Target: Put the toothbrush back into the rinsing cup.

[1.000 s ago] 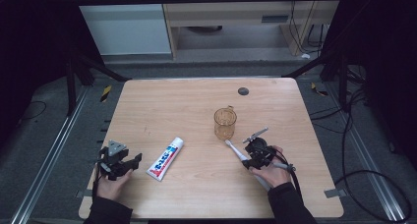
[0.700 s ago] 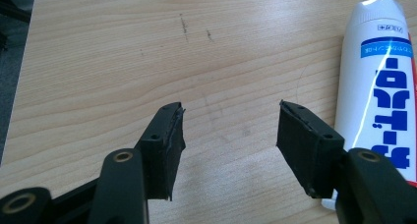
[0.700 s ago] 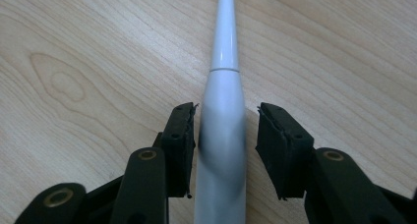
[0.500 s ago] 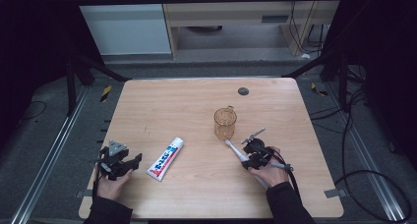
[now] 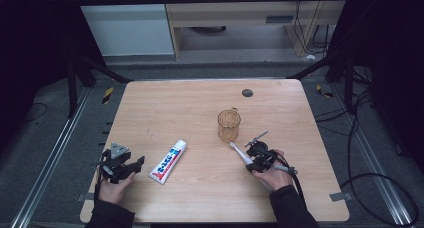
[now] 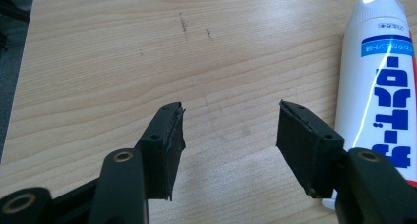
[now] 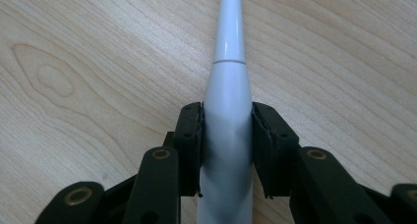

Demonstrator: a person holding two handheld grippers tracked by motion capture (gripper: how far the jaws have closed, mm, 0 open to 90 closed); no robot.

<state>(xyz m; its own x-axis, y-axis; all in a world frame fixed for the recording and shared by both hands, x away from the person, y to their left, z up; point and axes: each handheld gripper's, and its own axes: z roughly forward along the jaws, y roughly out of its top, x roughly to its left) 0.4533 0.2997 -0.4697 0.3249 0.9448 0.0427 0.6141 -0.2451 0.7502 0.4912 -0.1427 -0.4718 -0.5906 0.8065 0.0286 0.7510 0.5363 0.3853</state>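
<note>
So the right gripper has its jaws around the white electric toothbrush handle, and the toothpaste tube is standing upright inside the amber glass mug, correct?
Not quite. The right gripper does have its jaws, which have just been closing, around the white electric toothbrush handle, but the white and blue toothpaste tube lies flat on the wooden table, apart from the amber glass mug. The high view shows this.
</note>
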